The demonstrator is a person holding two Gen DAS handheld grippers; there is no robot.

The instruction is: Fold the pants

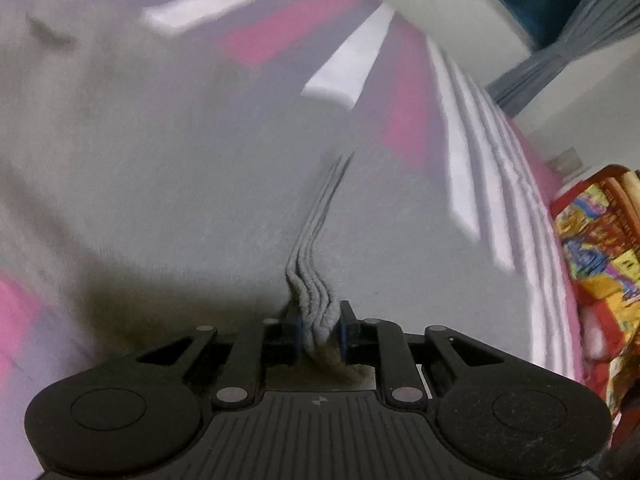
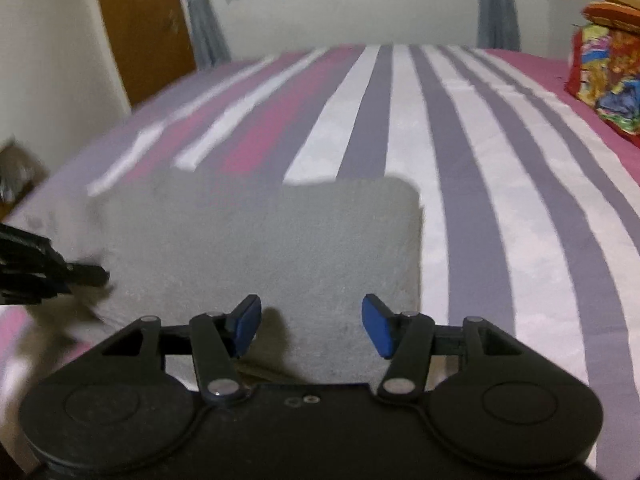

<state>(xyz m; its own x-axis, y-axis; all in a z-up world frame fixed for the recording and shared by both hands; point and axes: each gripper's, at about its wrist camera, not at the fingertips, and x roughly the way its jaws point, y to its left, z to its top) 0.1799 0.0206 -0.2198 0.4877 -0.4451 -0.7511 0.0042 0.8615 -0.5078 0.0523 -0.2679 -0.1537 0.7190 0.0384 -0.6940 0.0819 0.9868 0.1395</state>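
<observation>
Grey pants (image 2: 260,248) folded into a block on the striped bed (image 2: 500,200); left gripper (image 1: 319,330) pinching the stacked layers at what looks like the left edge; right gripper (image 2: 311,326) spread over the near edge, gripping nothing; colourful bundle (image 2: 608,76) far right.

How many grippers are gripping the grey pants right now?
1. The left gripper is clamped on the stacked edge of the grey pants; the right gripper hovers open over their near edge, holding nothing.
</observation>
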